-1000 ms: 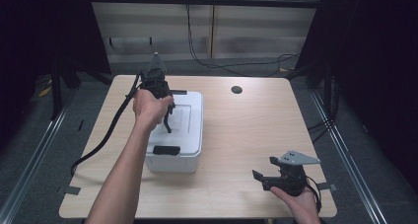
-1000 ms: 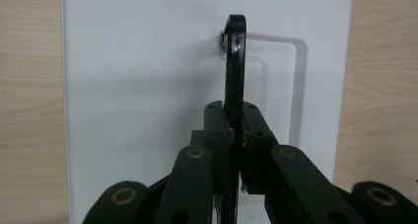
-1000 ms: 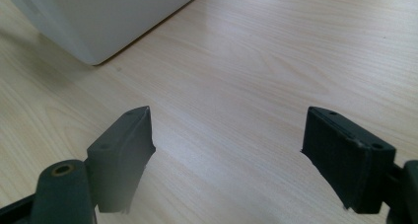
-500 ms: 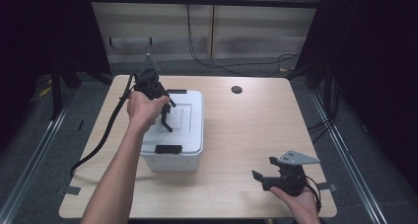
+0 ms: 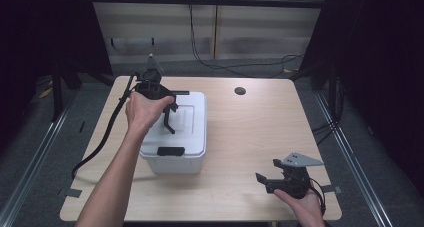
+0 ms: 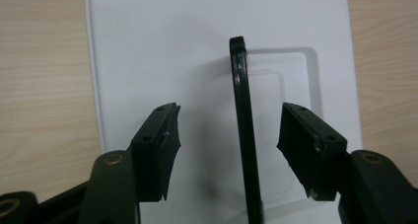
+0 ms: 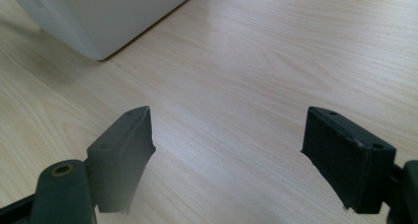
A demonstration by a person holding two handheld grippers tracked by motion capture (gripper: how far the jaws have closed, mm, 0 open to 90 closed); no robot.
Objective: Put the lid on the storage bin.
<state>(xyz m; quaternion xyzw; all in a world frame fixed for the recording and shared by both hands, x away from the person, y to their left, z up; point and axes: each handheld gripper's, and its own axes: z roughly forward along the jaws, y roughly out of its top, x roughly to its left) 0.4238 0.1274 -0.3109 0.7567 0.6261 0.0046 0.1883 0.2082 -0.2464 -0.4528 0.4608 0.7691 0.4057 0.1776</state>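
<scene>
The white rectangular plastic storage box sits left of centre on the pale wooden desk, its lid on, a black latch at each end. From the top of the lid a thin black handle stands up on edge, its long axis running away from the camera in the left gripper view, along the box's length. That handle lies between the jaws of the left gripper, nearer the right-hand one but touching neither: the jaws have just been opening and now stand well apart, gripping nothing. The gripper points down at the lid from above the box's far half, so the left hand is clearly the nearer to the box. The right gripper rests near the desk's front right corner, well apart from the box, jaws spread wide and empty, aimed across the bare wood toward the box's near corner.
</scene>
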